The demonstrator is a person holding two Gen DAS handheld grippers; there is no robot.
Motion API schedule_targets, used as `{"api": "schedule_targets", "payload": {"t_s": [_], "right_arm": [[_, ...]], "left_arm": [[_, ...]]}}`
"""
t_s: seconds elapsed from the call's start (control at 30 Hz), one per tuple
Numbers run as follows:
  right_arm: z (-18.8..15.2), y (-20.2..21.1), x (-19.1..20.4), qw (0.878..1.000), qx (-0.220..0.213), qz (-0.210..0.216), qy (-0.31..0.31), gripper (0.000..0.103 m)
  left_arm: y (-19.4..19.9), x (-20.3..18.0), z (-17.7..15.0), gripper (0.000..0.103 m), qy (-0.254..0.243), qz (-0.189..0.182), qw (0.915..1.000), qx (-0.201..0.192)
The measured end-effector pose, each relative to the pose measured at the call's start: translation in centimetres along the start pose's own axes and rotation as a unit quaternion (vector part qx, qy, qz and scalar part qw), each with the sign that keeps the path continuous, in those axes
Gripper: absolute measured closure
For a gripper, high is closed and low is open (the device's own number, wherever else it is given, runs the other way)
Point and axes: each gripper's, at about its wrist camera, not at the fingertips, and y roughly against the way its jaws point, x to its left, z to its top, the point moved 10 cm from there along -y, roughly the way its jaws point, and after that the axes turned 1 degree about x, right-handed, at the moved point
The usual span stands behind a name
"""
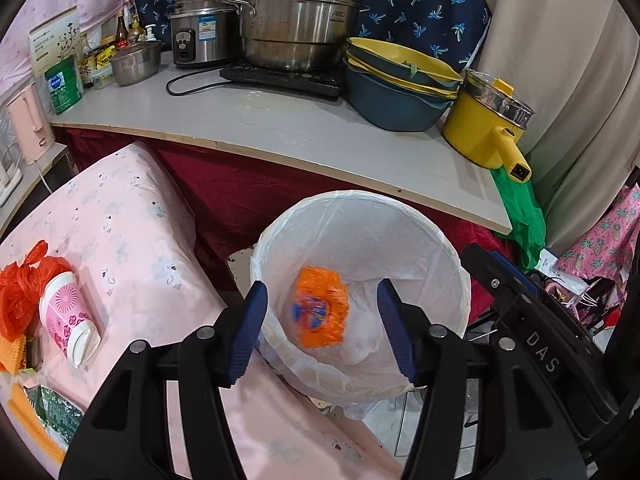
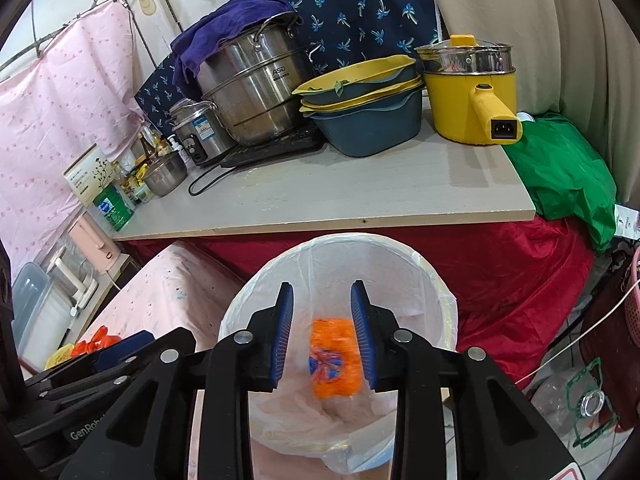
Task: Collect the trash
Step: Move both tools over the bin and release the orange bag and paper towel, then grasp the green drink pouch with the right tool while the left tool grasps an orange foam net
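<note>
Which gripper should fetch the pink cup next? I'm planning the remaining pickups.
Left. Its open gripper views the pink cup lying on the pink cover to its left. The right gripper, over the bin, doesn't see the cup.

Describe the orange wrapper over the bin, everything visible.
The orange wrapper is crinkled, glossy plastic film with a blue and red printed patch, motion-blurred in both views. It sits inside the rim of the white-lined bin, apparently in mid-air, and neither gripper's pads touch it. Its exact shape and print are unreadable.
</note>
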Motion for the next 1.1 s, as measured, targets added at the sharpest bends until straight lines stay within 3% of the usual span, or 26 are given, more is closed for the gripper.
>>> {"api": "schedule_targets", "payload": {"t_s": [0.3, 0.43, 0.57, 1.1], "right_arm": [[-0.1, 1.1, 2.6, 1.000, -0.003, 0.013, 0.015, 0.067], [-0.7, 1.6, 4.9, 0.999, -0.001, 0.025, 0.033, 0.065], [-1.7, 2.1, 8.0, 0.997, 0.005, 0.045, 0.055, 0.065], [-10.0, 3.6, 22.5, 0.974, 0.058, 0.135, 0.173, 0.060]], "left_arm": [[2.3, 2.8, -0.4, 0.047, 0.024, 0.014, 0.9995, -0.013], [3.8, 5.4, -1.3, 0.040, 0.050, 0.030, 0.9981, -0.021], [5.4, 8.4, -2.2, 0.039, 0.079, 0.045, 0.9955, -0.024], [12.3, 22.4, -9.3, 0.038, 0.207, 0.126, 0.9695, -0.039]]}}
